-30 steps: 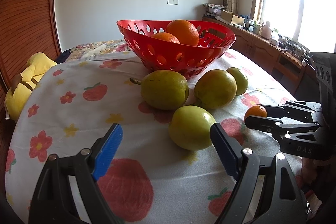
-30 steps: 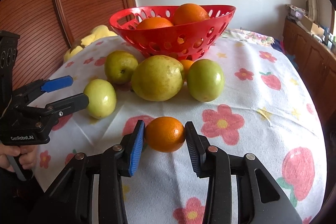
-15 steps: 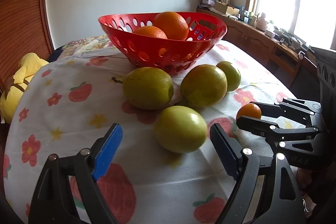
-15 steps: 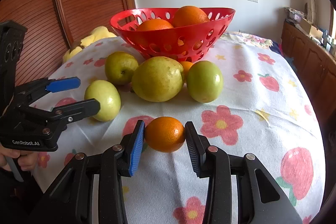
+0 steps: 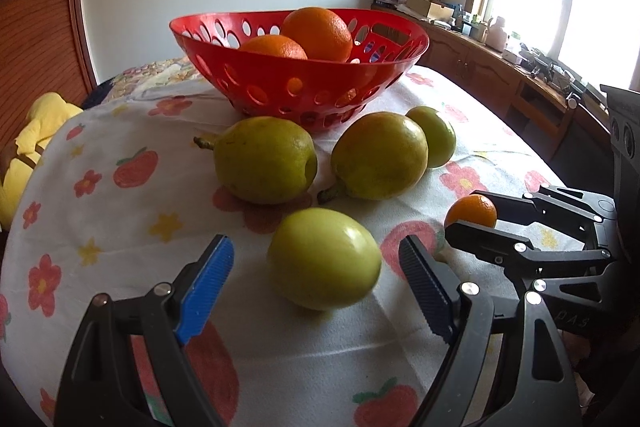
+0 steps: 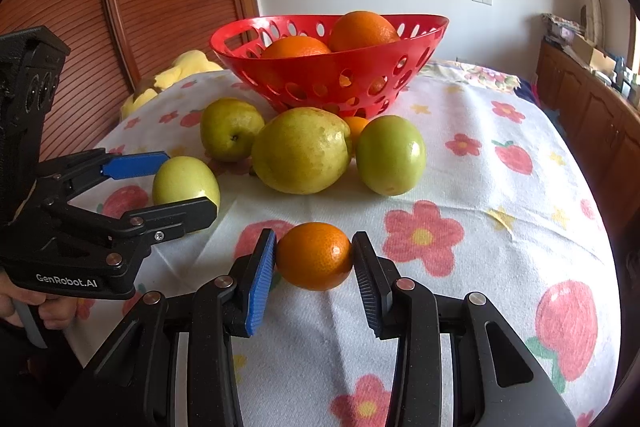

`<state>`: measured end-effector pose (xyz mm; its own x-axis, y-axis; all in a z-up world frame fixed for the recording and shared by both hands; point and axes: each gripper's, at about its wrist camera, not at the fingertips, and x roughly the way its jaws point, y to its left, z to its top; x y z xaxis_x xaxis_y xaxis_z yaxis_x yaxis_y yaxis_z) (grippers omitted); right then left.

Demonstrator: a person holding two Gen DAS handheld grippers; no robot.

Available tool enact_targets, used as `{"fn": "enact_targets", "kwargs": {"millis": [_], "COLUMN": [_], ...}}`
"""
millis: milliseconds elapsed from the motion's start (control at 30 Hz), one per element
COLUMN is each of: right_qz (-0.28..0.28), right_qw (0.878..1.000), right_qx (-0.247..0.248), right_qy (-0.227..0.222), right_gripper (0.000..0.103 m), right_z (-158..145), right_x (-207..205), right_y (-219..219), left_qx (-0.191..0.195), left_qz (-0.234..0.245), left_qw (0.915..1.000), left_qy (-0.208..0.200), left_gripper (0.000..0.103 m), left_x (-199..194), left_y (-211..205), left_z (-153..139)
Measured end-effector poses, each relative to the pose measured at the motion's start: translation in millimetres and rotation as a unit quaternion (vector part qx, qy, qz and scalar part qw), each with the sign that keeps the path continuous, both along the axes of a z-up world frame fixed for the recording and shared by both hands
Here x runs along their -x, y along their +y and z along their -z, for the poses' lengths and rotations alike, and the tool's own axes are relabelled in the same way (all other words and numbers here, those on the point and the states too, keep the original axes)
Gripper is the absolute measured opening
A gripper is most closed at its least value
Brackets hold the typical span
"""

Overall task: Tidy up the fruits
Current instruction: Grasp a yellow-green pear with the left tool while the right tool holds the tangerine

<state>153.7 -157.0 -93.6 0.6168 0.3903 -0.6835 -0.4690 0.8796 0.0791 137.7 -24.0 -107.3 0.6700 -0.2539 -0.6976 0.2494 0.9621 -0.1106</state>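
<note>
A red perforated basket (image 5: 304, 91) (image 6: 332, 75) holds two oranges (image 5: 316, 31) at the back of the table. In front lie two pears (image 5: 264, 159) (image 5: 378, 155), a green apple (image 5: 434, 137) and a pale green apple (image 5: 324, 263) (image 6: 186, 183). My left gripper (image 5: 316, 271) (image 6: 160, 183) is open, its jaws wide on either side of the pale apple, not touching. My right gripper (image 6: 314, 259) (image 5: 470, 215) is shut on a small mandarin (image 6: 314, 255) (image 5: 472, 211), held just above the cloth.
A floral tablecloth (image 6: 500, 219) covers the round table. Another small orange (image 6: 356, 127) hides behind the pear by the basket. A yellow plush toy (image 5: 36, 131) lies at the left edge. Wooden cabinets (image 5: 500, 79) line the right wall.
The left gripper has moved forward and rightward, so the pale apple now sits centred between its open jaws. The right gripper still holds the mandarin, nearly still.
</note>
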Motion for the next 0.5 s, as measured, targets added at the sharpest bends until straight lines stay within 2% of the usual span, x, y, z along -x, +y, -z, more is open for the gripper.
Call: {"fn": "enact_targets", "kwargs": {"millis": [200, 300, 367, 500], "right_qz": [-0.001, -0.001, -0.002, -0.003], "right_qw": [1.000, 1.000, 1.000, 1.000], "right_qx": [0.001, 0.001, 0.001, 0.002], "right_qy": [0.001, 0.001, 0.002, 0.004], "right_gripper": [0.039, 0.039, 0.039, 0.039], "right_z": [0.1, 0.2, 0.3, 1.1], "right_x": [0.0, 0.1, 0.2, 0.2], "right_y": [0.3, 0.7, 1.1, 1.8], "left_qx": [0.004, 0.009, 0.010, 0.008], "left_qz": [0.001, 0.002, 0.002, 0.004], "left_qw": [1.0000, 0.9999, 0.9999, 0.9999], "left_qy": [0.003, 0.006, 0.008, 0.008], "left_gripper": [0.083, 0.074, 0.060, 0.057], "left_x": [2.7, 2.7, 2.9, 3.5], "left_y": [0.3, 1.5, 1.7, 0.9], "left_z": [1.9, 3.5, 4.6, 5.5]}}
